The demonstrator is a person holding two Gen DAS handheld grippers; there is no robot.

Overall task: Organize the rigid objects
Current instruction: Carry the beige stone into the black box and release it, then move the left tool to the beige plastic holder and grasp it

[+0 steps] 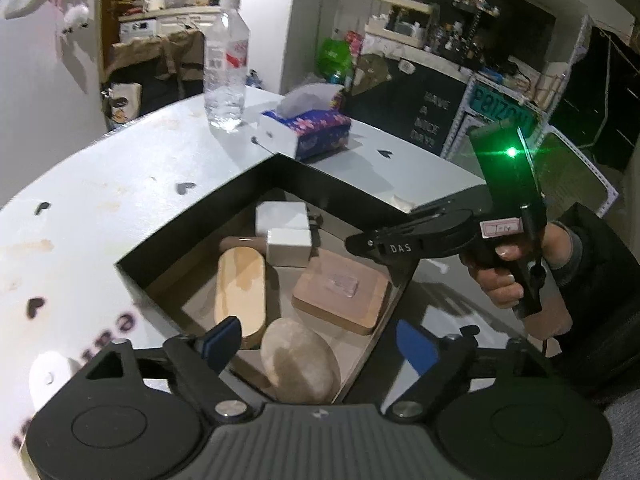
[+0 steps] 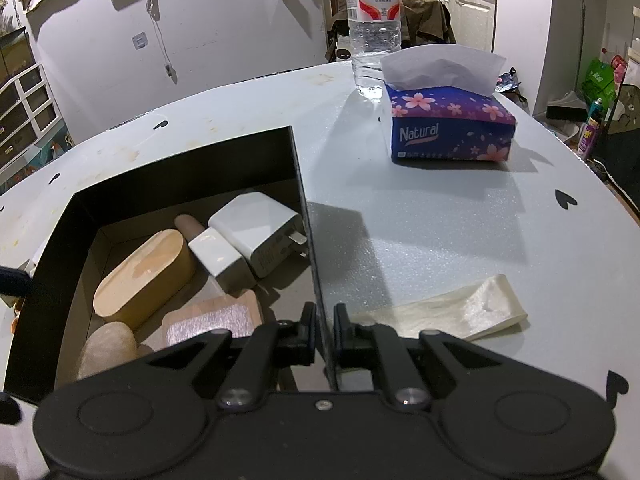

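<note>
Inside, smooth oval stone, rounded wooden block, matte black box.

A: What is sitting in the box?

B: Two chargers are lying at its far side, one leaning against the other. An oval block is lying left of them, a square pad is resting nearer, and a stone is sitting at the near corner.

A: And on the counter?

B: The box is standing at its left. A tissue pack is sitting farther back on the right, with a bottle standing just behind it. A strip is lying right of the box.
</note>
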